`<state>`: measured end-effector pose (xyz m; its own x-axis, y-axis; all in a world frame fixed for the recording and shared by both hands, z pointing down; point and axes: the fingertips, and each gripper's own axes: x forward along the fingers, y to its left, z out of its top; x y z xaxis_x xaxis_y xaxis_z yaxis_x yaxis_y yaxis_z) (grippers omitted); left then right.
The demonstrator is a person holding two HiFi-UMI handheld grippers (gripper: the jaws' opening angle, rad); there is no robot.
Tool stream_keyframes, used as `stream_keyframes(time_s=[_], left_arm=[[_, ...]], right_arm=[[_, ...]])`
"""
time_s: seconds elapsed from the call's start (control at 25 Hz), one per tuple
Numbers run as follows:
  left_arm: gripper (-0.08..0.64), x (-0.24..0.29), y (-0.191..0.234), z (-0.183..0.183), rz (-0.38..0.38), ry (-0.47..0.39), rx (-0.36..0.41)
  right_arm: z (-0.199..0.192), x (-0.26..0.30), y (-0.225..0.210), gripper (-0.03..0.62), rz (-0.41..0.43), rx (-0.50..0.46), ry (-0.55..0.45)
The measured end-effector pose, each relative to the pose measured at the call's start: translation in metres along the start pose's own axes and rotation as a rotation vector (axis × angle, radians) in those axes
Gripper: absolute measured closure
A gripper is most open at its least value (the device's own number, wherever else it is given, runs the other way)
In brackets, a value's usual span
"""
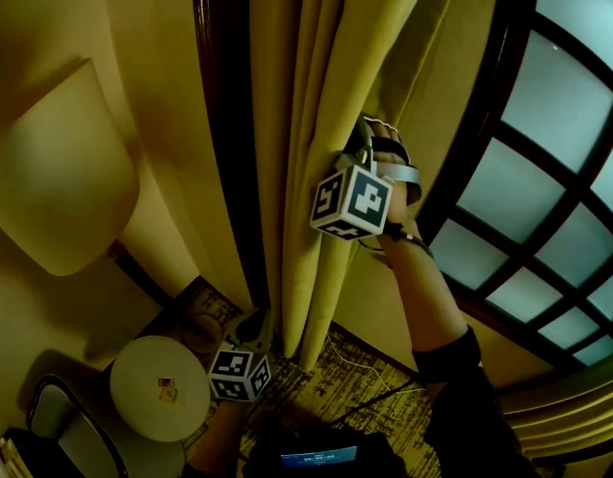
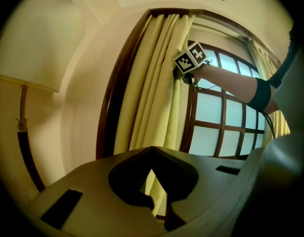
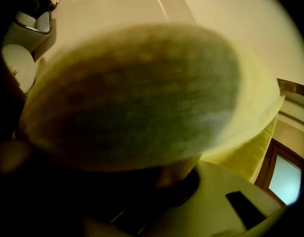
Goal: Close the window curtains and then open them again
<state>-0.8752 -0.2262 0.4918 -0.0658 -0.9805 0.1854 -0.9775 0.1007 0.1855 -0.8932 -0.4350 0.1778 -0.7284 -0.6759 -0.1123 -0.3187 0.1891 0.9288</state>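
Dim yellow room, with the window (image 1: 545, 167) at the right of the head view. The curtain (image 1: 326, 118) hangs bunched at frame centre. My right gripper (image 1: 348, 167) is clenched on its inner edge. My left gripper (image 1: 255, 337), low centre, is closed on nothing. The fabric looks soft, thick and fairly heavy, so I'd hold a full fold and pull steadily.

Dark sleeve (image 1: 473, 408), black-and-white marker cube (image 1: 351, 203)

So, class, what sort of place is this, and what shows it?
Probably a hotel room or lounge: yellow fabric curtain beside a dark-framed gridded window, cream-shaded floor lamp, round white table.
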Motion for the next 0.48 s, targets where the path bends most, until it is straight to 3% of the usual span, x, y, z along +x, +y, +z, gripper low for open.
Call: stream_keyframes(time_s=[0.48], left_arm=[[0.560, -0.033, 0.098, -0.008, 0.094, 0.013, -0.064]], right_arm=[[0.080, 0.070, 0.030, 0.516, 0.015, -0.037, -0.048]])
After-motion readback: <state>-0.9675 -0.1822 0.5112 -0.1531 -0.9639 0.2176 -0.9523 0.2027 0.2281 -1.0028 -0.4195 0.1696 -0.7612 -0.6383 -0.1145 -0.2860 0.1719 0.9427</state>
